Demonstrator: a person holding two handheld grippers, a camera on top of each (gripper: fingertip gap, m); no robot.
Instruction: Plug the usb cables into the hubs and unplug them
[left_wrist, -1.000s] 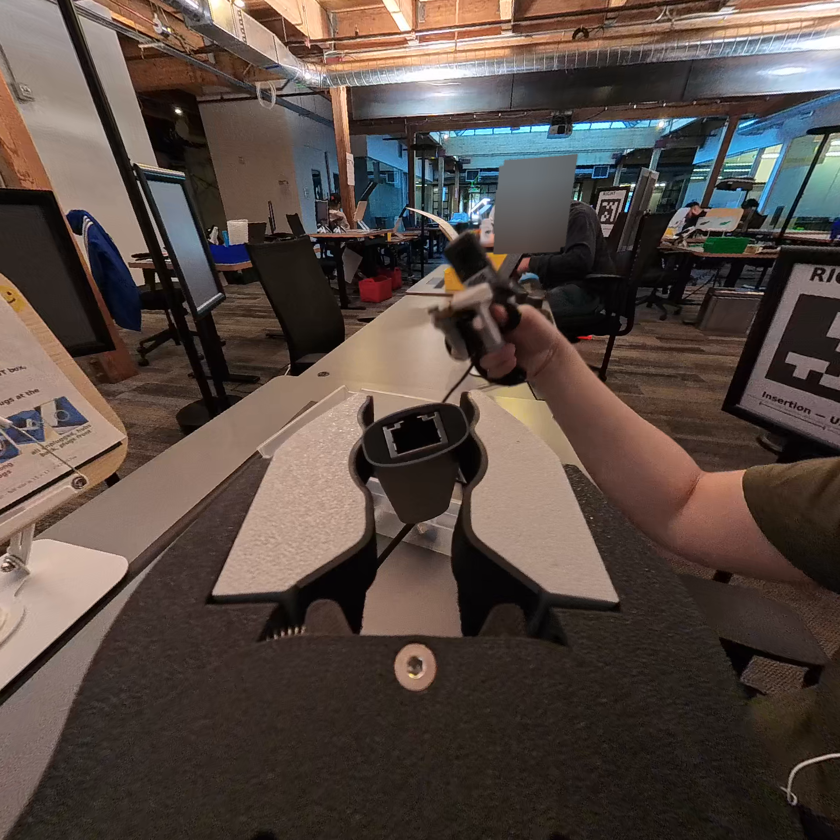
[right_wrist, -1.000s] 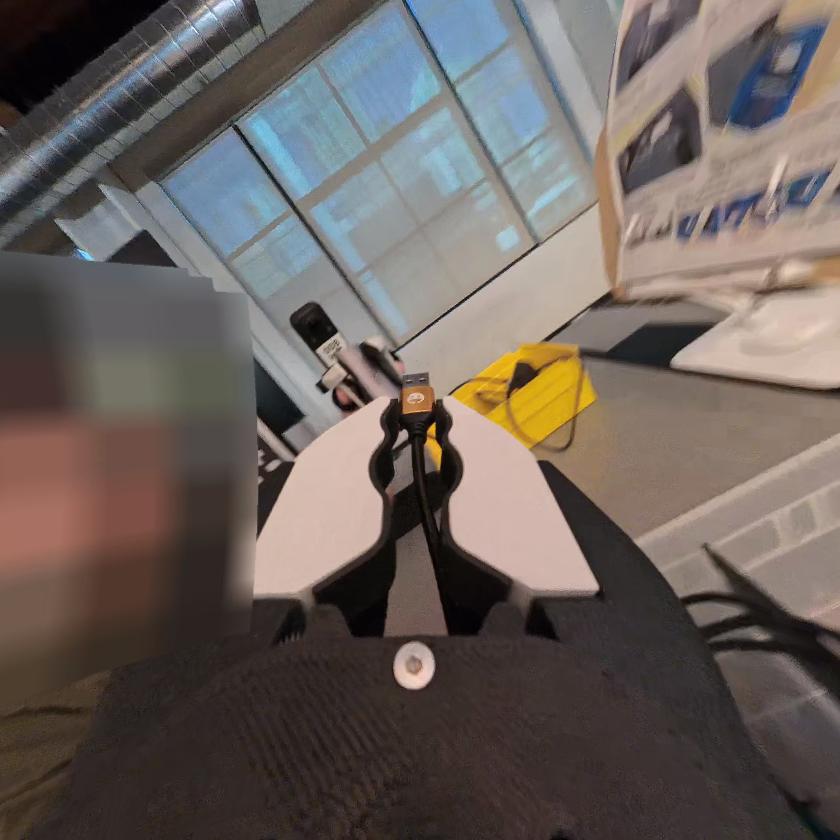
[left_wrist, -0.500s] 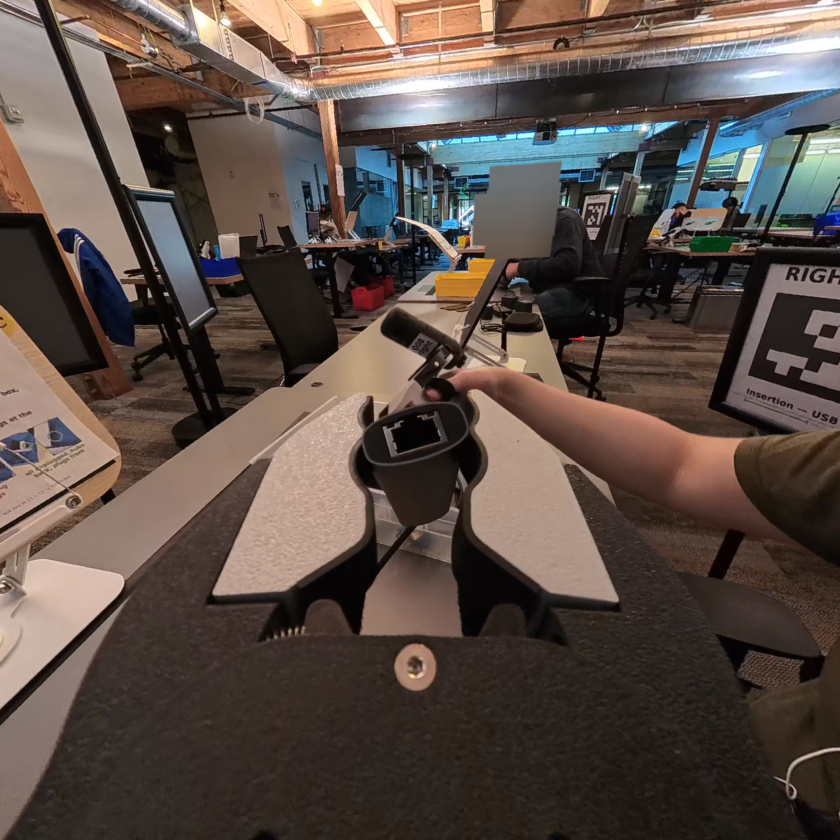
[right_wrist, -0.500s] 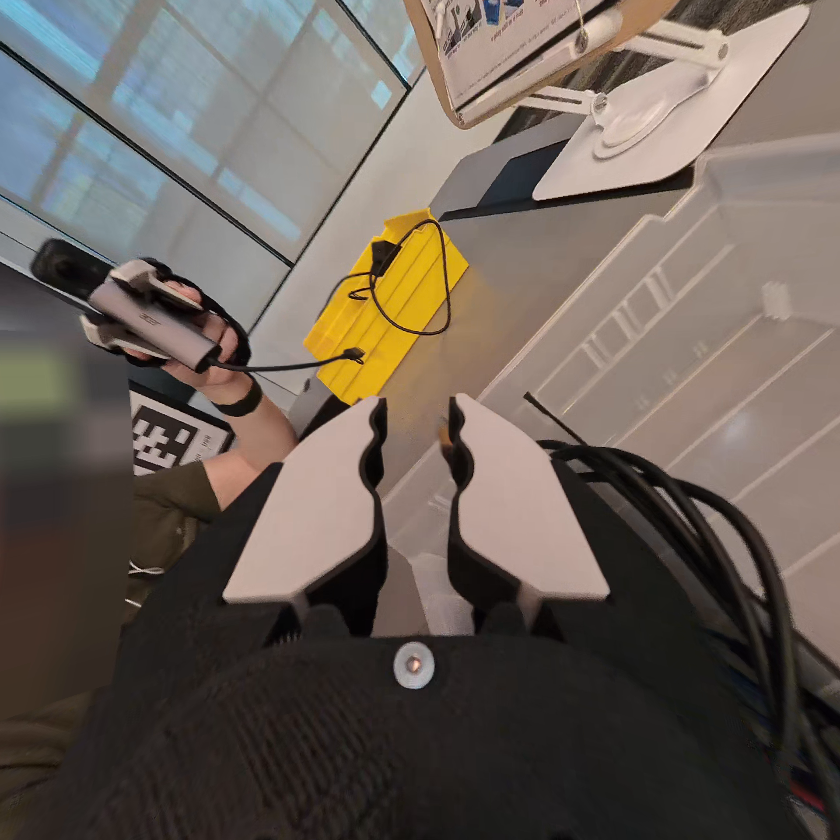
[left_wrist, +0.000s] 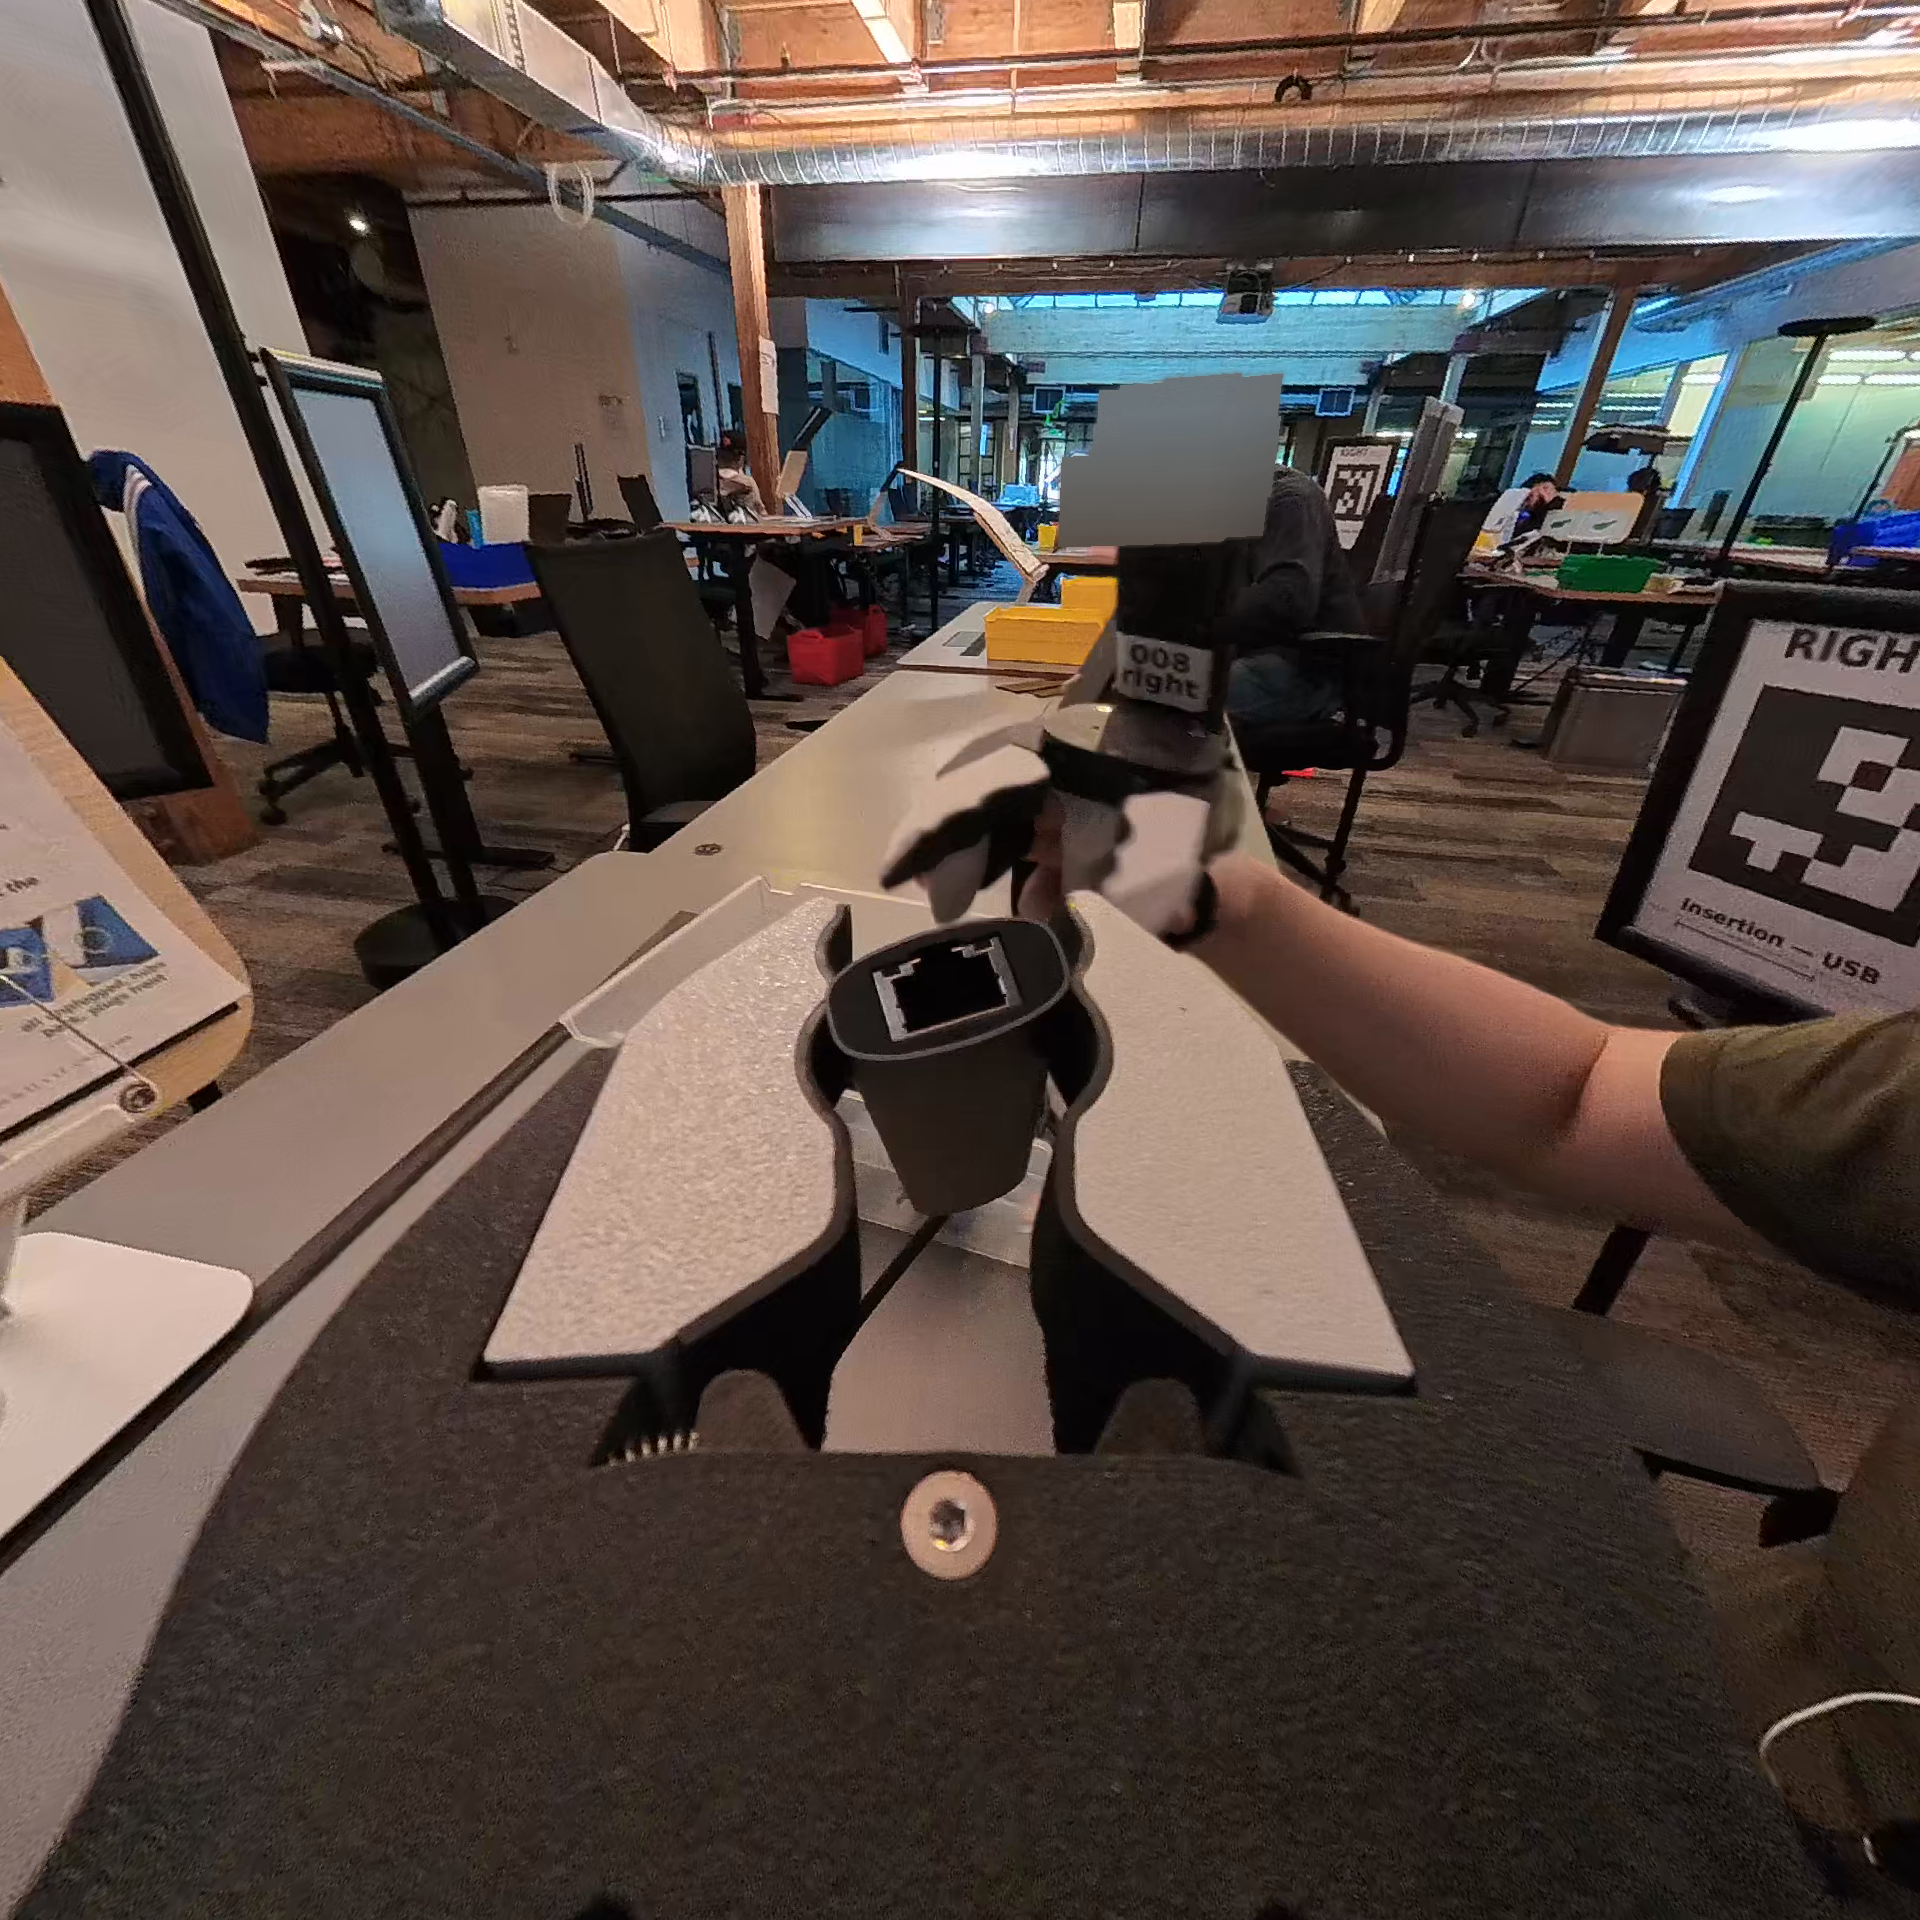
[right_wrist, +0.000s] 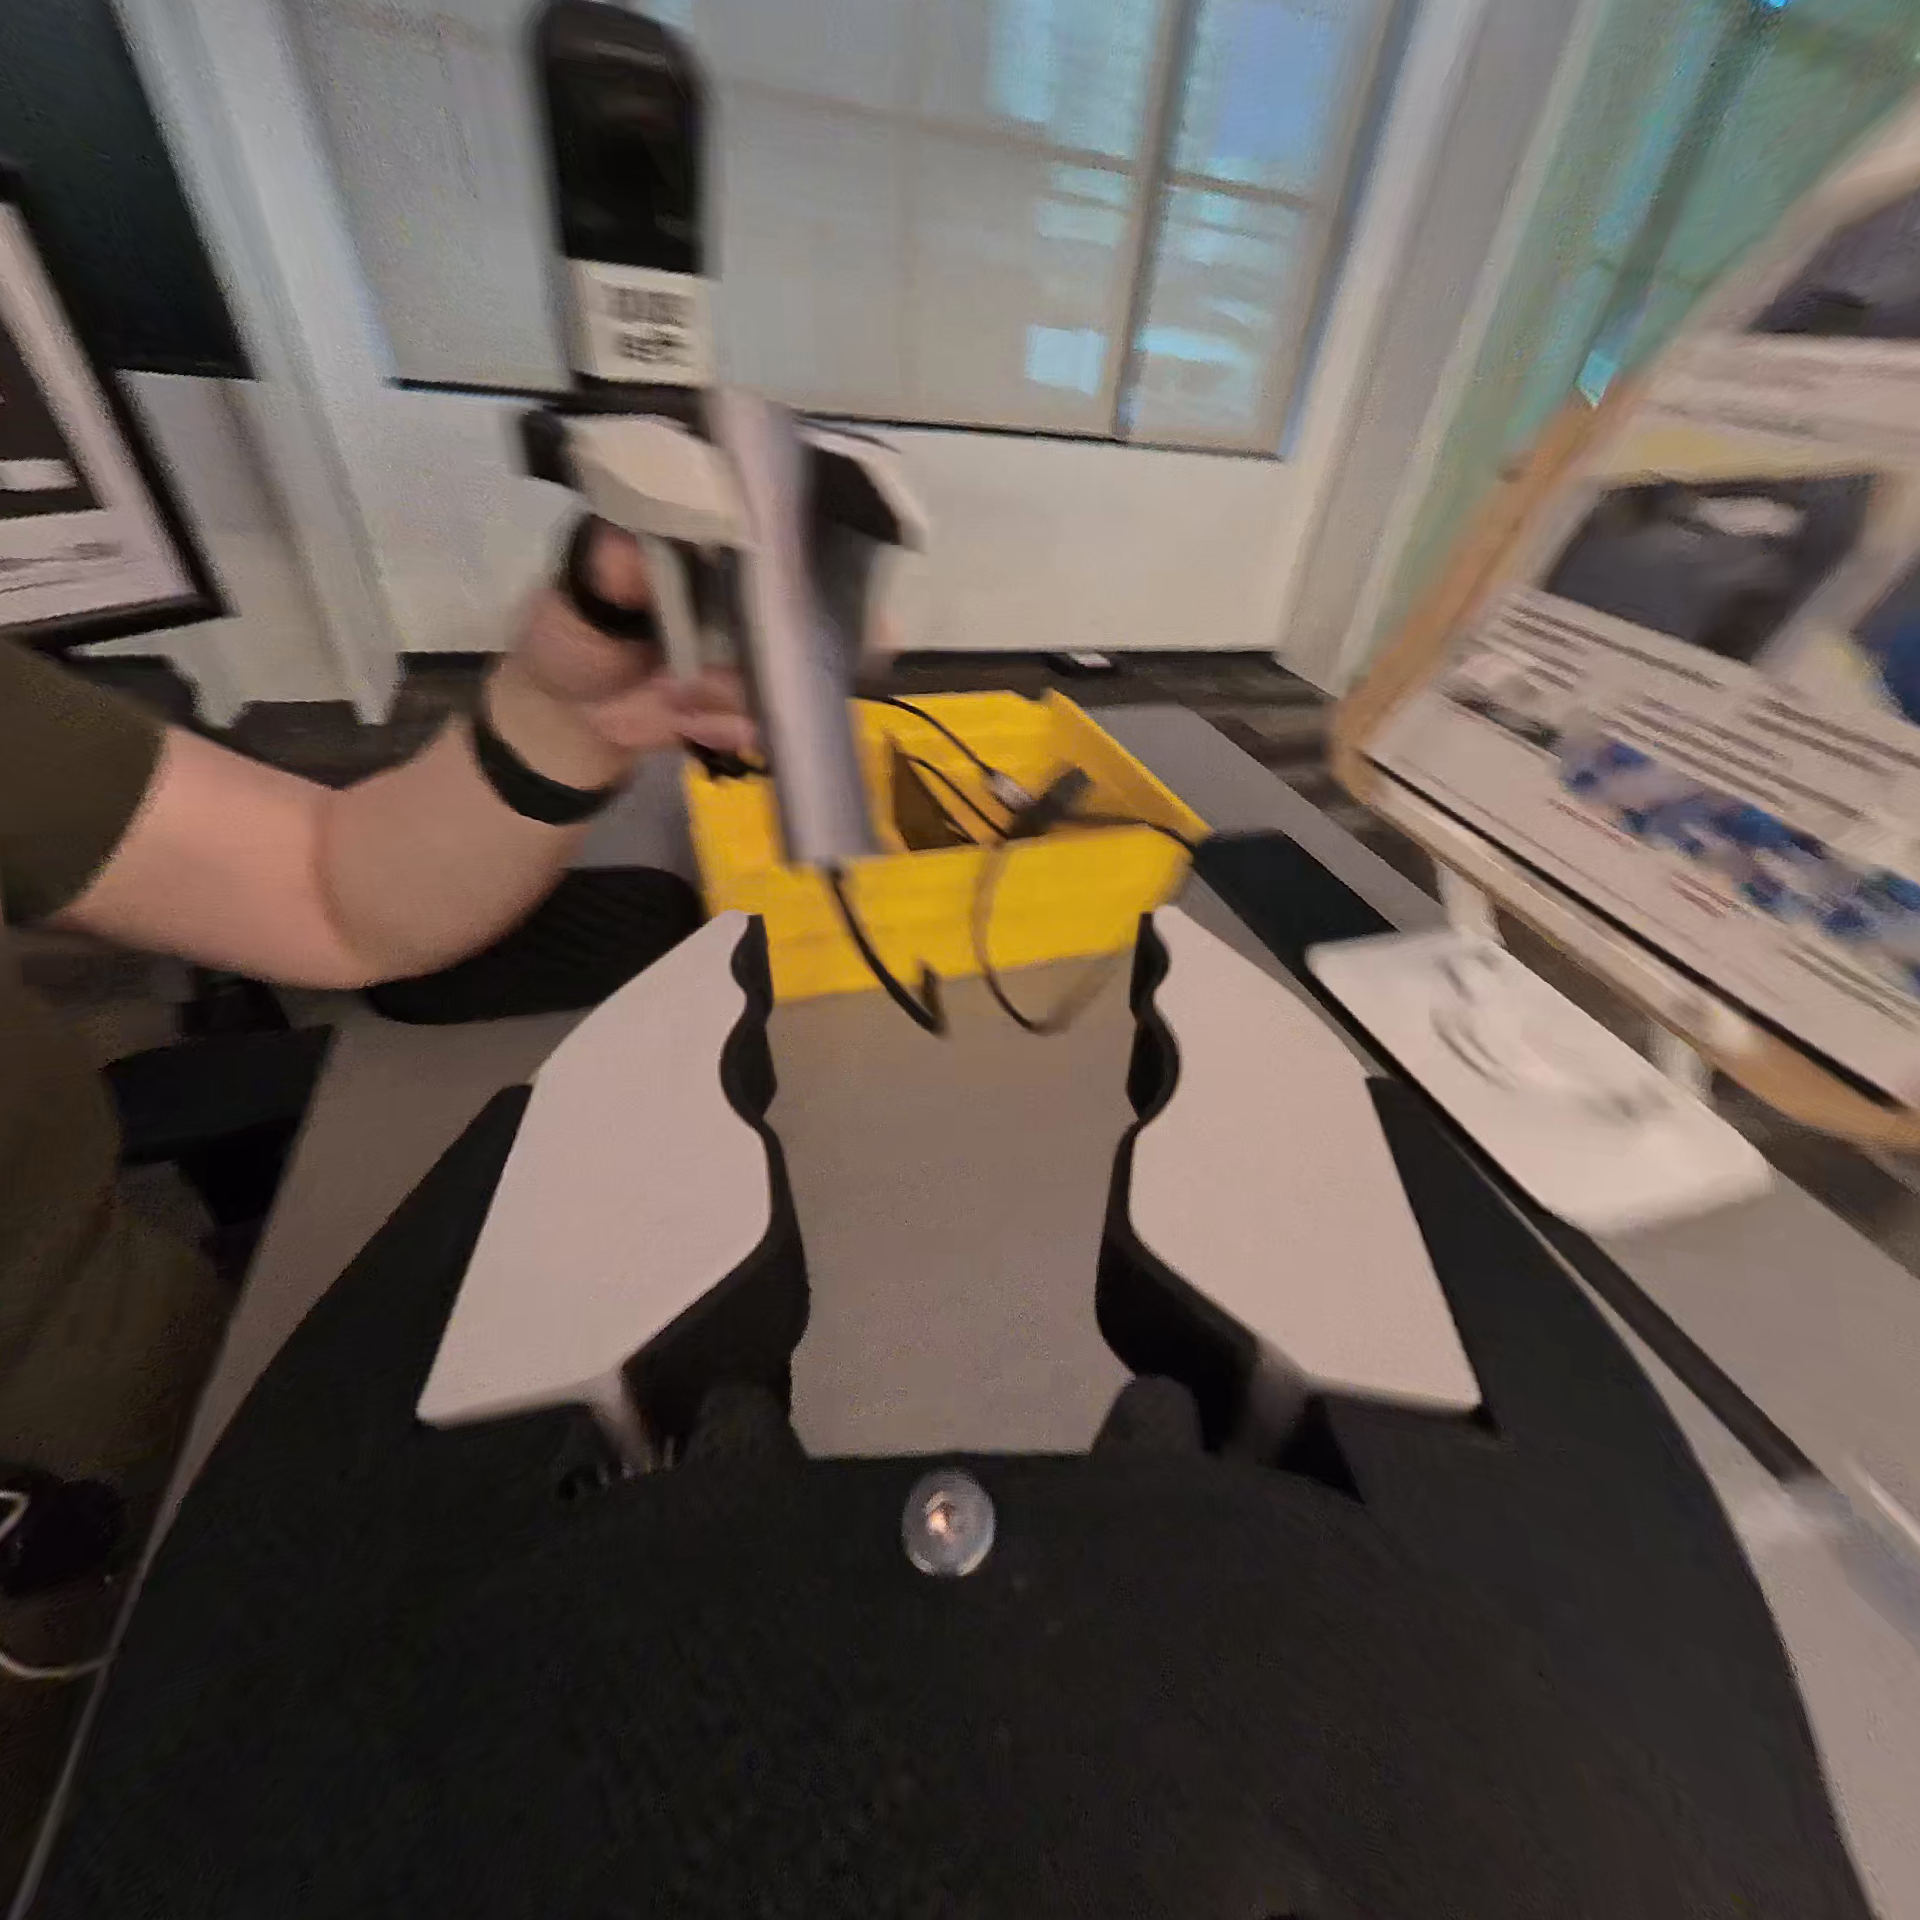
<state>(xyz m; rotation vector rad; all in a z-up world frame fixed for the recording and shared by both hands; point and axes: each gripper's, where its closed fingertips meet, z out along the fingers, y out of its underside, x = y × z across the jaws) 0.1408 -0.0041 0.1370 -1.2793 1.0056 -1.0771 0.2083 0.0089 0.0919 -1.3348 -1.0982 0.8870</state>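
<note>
In the left wrist view my left gripper (left_wrist: 951, 1003) is shut on a grey hub (left_wrist: 951, 1049), whose square port faces the camera. My right gripper (left_wrist: 1049, 842) shows just beyond it, held by a hand above the grey table (left_wrist: 416, 1060). In the right wrist view my right gripper (right_wrist: 945, 940) is wide open and empty. It faces the left gripper (right_wrist: 727, 488), which holds the hub (right_wrist: 800, 675) upright with its black cable (right_wrist: 883, 966) hanging down. A yellow bin (right_wrist: 831, 914) with cables in it stands behind. The view is blurred.
A clear plastic tray (left_wrist: 665, 977) lies on the table under the hub. An instruction board on a white stand (right_wrist: 1558, 1101) is at one side, also in the left wrist view (left_wrist: 83, 966). A framed marker sign (left_wrist: 1808, 810) and office chairs (left_wrist: 644, 675) stand nearby. Across from one pair of fingers to the other is roughly 10 centimetres.
My right gripper let go of the orange-tipped USB cable, swung round to face the left gripper and opened wide. My left gripper kept its hold on the hub.
</note>
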